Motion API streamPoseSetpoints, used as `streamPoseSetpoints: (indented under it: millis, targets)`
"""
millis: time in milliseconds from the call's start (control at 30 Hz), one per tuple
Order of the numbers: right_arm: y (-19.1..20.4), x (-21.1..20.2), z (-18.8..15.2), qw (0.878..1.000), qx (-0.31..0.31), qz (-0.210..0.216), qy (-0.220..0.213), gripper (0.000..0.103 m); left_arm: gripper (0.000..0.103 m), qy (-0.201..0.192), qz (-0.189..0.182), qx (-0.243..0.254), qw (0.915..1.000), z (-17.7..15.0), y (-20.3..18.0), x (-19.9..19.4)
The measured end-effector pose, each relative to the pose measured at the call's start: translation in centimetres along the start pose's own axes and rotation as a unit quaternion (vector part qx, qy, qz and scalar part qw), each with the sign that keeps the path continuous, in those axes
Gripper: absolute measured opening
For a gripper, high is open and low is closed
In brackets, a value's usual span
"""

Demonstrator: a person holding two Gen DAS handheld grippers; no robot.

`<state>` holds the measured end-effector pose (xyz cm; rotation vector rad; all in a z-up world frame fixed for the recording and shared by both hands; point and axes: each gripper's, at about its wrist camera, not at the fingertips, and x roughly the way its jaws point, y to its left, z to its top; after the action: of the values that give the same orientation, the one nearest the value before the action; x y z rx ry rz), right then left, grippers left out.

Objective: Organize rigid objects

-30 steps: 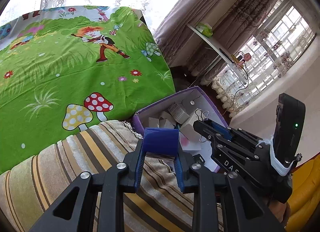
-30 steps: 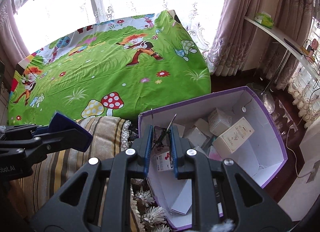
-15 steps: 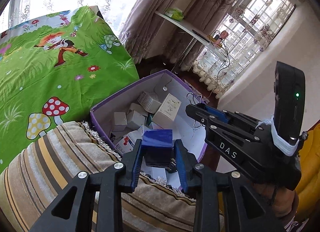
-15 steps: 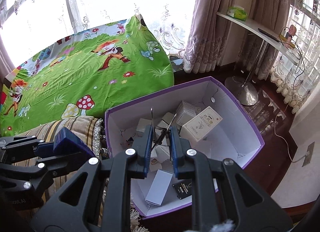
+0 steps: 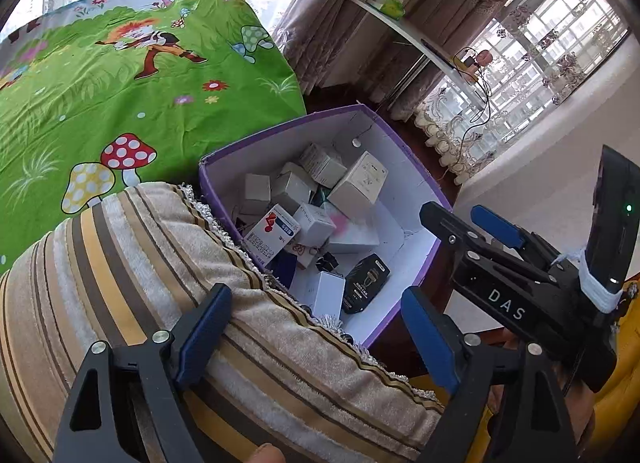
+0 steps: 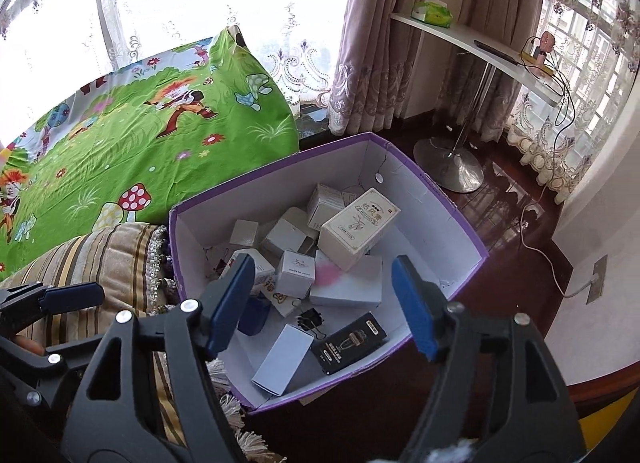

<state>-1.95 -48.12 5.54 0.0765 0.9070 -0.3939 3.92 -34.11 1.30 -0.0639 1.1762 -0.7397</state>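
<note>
Left wrist view, progress: the purple box [image 5: 408,151] already holds a heap of small cartons, a red-and-blue medicine carton [image 5: 272,237] and a black packet [image 5: 366,283]; judging by this, most of the sorting is done, and no loose item shows outside it.
Left wrist view, left hand-held gripper [image 5: 316,337]: jaws spread wide, nothing between them; it hangs over the striped cushion [image 5: 120,263], just short of the box's near rim.
Left wrist view, other tool: the right hand-held gripper [image 5: 460,219] reaches in from the right, beside the box's right wall.
Right wrist view, progress: a large beige carton [image 6: 360,225] lies on the heap, with a black binder clip [image 6: 310,319], a dark blue box [image 6: 253,315] and a white carton [image 6: 284,359] on the box floor; what is left cannot be told, since the green bedsheet [image 6: 140,143] shows bare.
Right wrist view, right hand-held gripper [image 6: 324,303]: jaws wide apart and empty, poised above the box interior, tilted downward.
Right wrist view, left tool: its tip enters at the left edge over the cushion.
</note>
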Motion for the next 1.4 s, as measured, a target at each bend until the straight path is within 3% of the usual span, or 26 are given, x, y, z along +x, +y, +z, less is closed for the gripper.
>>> streamPoseSetpoints:
  millis: [67, 200, 533, 1400]
  targets:
    - [-0.3, -0.2, -0.4, 1.0, 0.002, -0.003, 0.003, 0.079, 0.089, -0.002, -0.001, 0.005, 1.0, -0.1, -0.1, -0.1]
    - [-1.3, 0.0, -0.6, 1.0, 0.016, -0.004, 0.005, 0.079, 0.103, -0.003, -0.019, 0.02, 0.9996, -0.1, -0.3, 0.0]
    - [-1.6, 0.6, -0.5, 1.0, 0.023, -0.002, 0.01, 0.079, 0.103, 0.01, 0.004, 0.041, 0.9991, 0.2, -0.5, 0.7]
    - [-1.6, 1.1, -0.8, 1.0, 0.026, 0.0, 0.018, 0.079, 0.103, 0.012, 0.004, 0.04, 0.9991, 0.2, -0.5, 0.8]
